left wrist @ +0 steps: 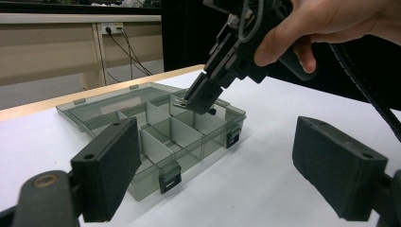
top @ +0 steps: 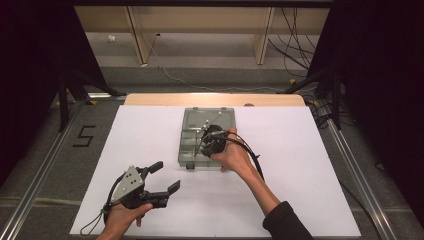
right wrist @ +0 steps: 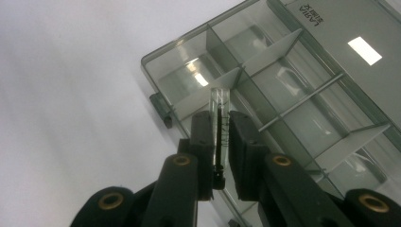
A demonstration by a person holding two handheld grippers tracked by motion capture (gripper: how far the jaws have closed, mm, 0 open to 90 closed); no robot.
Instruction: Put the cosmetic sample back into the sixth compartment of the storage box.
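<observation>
A grey see-through compartment box point(top: 186, 150) lies open in the middle of the white table, its lid folded back at the far side. My right gripper point(top: 204, 144) hovers over the box's compartments, pointing down, shut on a small clear tube point(right wrist: 220, 100) that stands up between its pads. In the right gripper view the gripper point(right wrist: 221, 122) holds the tube above the box point(right wrist: 176, 53) near a corner compartment. The left gripper view shows the right gripper point(left wrist: 201, 97) just above the box point(left wrist: 156, 142). My left gripper point(top: 167, 176) rests at the front left, jaws wide open and empty point(left wrist: 222, 175).
The white table sheet point(top: 300, 165) has free room to the right of the box and in front of it. A black cable point(top: 255, 157) trails from the right gripper along the forearm. Black stands and floor cables flank the table.
</observation>
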